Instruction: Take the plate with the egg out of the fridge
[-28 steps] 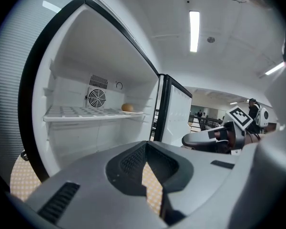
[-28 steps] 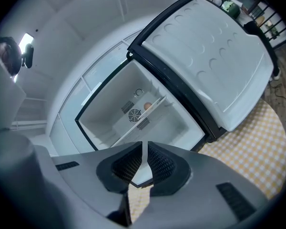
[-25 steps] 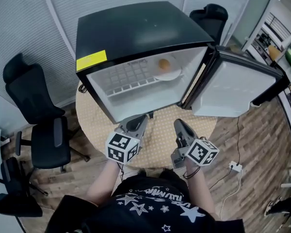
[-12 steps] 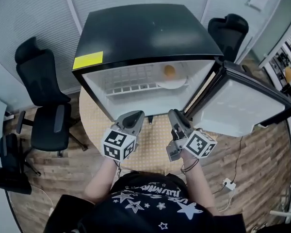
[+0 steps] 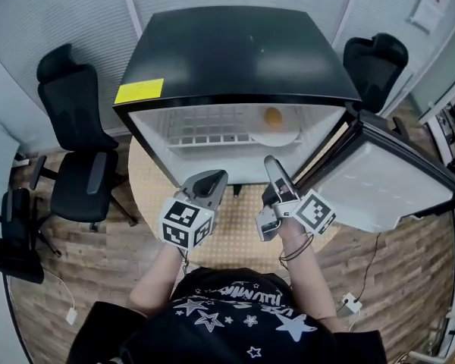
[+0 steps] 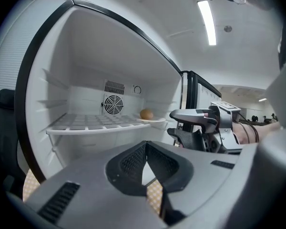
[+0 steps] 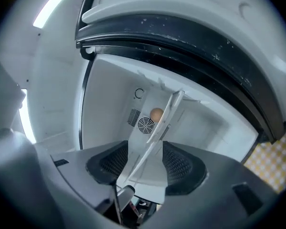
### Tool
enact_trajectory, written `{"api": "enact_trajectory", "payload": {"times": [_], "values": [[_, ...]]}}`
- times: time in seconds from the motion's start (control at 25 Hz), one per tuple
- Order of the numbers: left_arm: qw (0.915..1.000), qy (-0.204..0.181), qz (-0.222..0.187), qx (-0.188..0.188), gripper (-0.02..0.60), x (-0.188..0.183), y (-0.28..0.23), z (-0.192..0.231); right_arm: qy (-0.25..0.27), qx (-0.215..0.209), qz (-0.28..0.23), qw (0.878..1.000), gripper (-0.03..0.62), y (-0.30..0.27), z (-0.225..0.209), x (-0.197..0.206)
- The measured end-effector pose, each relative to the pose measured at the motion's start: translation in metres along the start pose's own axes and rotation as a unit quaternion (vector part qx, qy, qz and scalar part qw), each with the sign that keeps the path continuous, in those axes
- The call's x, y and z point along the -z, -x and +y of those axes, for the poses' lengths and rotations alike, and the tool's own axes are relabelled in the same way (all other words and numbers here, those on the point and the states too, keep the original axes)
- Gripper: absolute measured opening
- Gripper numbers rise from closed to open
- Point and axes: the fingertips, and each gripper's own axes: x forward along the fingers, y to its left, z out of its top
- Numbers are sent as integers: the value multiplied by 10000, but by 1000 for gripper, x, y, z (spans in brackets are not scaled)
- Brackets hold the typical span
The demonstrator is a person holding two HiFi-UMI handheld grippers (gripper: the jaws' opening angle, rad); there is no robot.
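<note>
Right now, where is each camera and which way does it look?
Head view: on the person's head, looking down at the open fridge; the shirt, left gripper and right gripper show.
Left gripper view: rides that gripper, facing into the fridge; its shut jaws show, plus the right gripper.
Right gripper view: rides that gripper, rolled sideways, facing in; its jaws are opening, nothing between them.
All three show the egg.

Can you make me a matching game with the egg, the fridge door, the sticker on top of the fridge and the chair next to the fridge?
Things:
1. egg
2. fridge door
3. sticker
4. chair

Matches:
A. yellow
B. on a plate
C. on the wooden floor
D. swung open

Pairs: 1-B, 2-D, 3-A, 4-C
</note>
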Motion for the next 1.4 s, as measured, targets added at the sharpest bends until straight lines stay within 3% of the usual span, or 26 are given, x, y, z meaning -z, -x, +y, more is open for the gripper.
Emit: {"api": "enact_trajectory", "payload": {"times": [0.4,1.2,1.28,1.4], "values": [[9993,118,4,-351,8,5,3,16,-1054,-312,-443,9930,212,-22,-6,-25],[9992,198,43,-331,8,10,-3,25,-1580,-299,-791,9838,208,-40,-8,-37],[9992,216,48,-321,8,11,-3,25,-1620,-38,-779,9837,174,-40,-15,-36],[9993,226,45,-298,8,12,-4,23,-1587,362,-658,9845,64,-39,-28,-31]]}}
